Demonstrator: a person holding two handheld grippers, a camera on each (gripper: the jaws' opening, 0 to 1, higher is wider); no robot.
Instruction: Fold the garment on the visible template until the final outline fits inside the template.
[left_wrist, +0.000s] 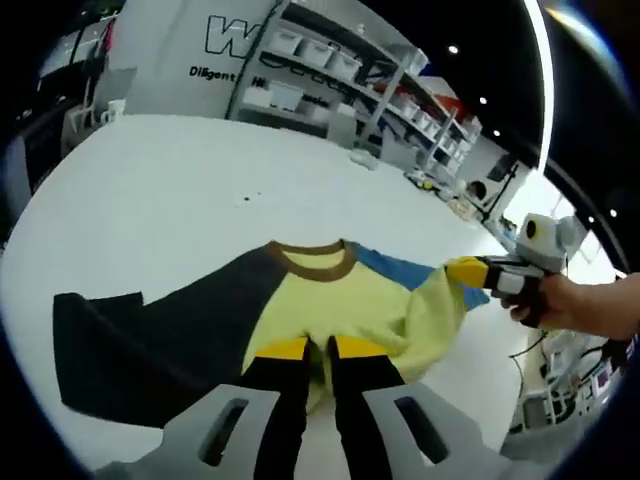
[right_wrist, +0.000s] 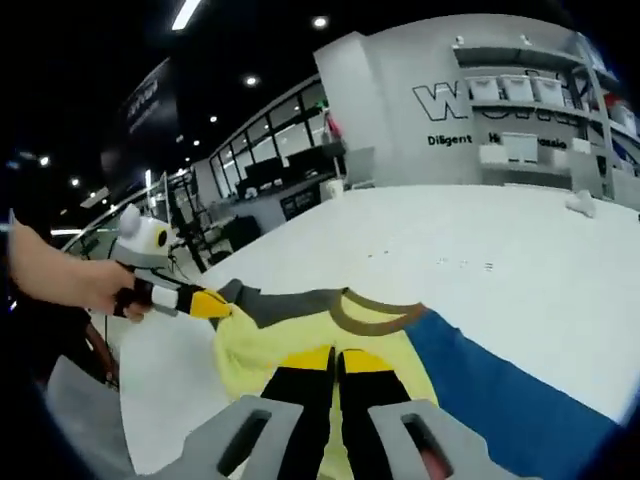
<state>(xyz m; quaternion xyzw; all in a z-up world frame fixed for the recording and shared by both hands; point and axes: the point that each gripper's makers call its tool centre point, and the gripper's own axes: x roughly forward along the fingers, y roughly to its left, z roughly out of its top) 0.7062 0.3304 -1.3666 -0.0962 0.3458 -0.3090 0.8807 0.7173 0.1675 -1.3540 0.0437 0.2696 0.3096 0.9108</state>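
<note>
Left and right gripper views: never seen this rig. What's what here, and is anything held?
No robot: a person carries a handheld gripper in each hand, each with a fisheye camera looking along its own fingers. The left gripper and the right gripper are both shut on the garment, a yellow shirt with a brown collar, one dark sleeve and one blue sleeve, lying on a white table. Each view also catches the other gripper held in the person's hand. Shelves with bins stand behind.

Yellow folds of the garment (left_wrist: 350, 305) are swallowing the tips of the left gripper (left_wrist: 318, 349). The blue sleeve (right_wrist: 520, 400) is running off the right gripper view's lower edge. Wall lettering (left_wrist: 225, 38) is being cut off by shelving (left_wrist: 340, 70).
</note>
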